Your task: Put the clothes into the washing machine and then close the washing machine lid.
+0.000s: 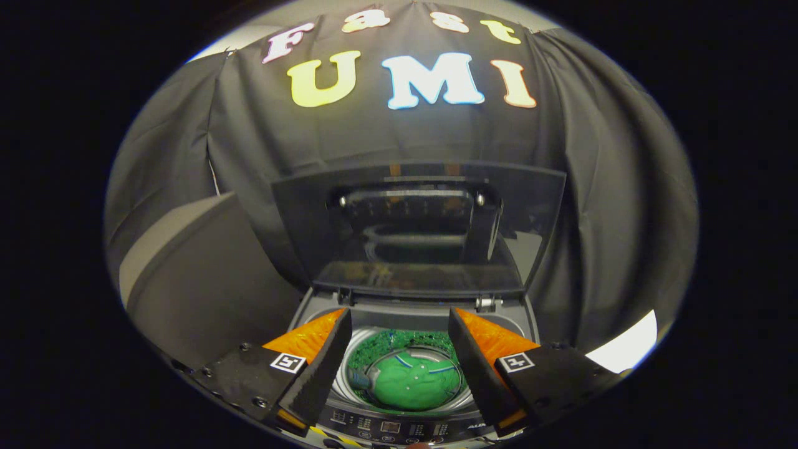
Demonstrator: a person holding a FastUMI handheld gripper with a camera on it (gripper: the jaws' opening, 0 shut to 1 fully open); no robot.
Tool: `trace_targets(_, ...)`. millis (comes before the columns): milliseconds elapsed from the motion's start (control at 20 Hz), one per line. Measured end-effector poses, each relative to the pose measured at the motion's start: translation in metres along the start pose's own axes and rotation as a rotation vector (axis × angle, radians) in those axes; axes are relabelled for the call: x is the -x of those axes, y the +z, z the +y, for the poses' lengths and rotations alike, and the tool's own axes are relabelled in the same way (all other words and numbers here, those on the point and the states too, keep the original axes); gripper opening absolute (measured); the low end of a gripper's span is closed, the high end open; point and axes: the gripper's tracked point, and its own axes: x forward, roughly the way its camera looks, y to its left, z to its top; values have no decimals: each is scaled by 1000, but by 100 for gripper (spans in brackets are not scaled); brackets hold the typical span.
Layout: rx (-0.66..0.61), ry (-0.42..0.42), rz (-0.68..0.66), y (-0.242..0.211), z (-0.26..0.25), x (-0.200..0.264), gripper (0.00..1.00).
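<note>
The black cloth wall (399,143) of the booth fills the background behind everything, hanging in soft folds. In front of it, on one side of the machine, a grey panel (187,274) stands at an angle.

The washing machine (411,430) is a top-loading one and it sits just below the gripper, seen from above. Its lid (418,224) is dark and see-through, and it stands raised, nearly upright, at the far side of the opening, so the machine is not yet closed. A metal hinge (488,304) shows at the base of the lid. The round drum (349,386) is open under it, with a shiny metal wall.

The clothes (413,388) are a green bundle lying at the bottom of the drum, with some thin pale stripes on the fabric.

The gripper (399,324) hangs above the drum with its two fingers spread wide apart and nothing between them; the green bundle shows through the gap, well below them. The control panel (393,428) is at the near edge of the machine.
</note>
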Motion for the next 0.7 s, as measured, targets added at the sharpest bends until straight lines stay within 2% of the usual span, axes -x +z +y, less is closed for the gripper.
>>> trace_targets(350,-51,25,-174,82,9,30,96)
trace_targets(700,-50,-6,-228,145,-4,-1,96)
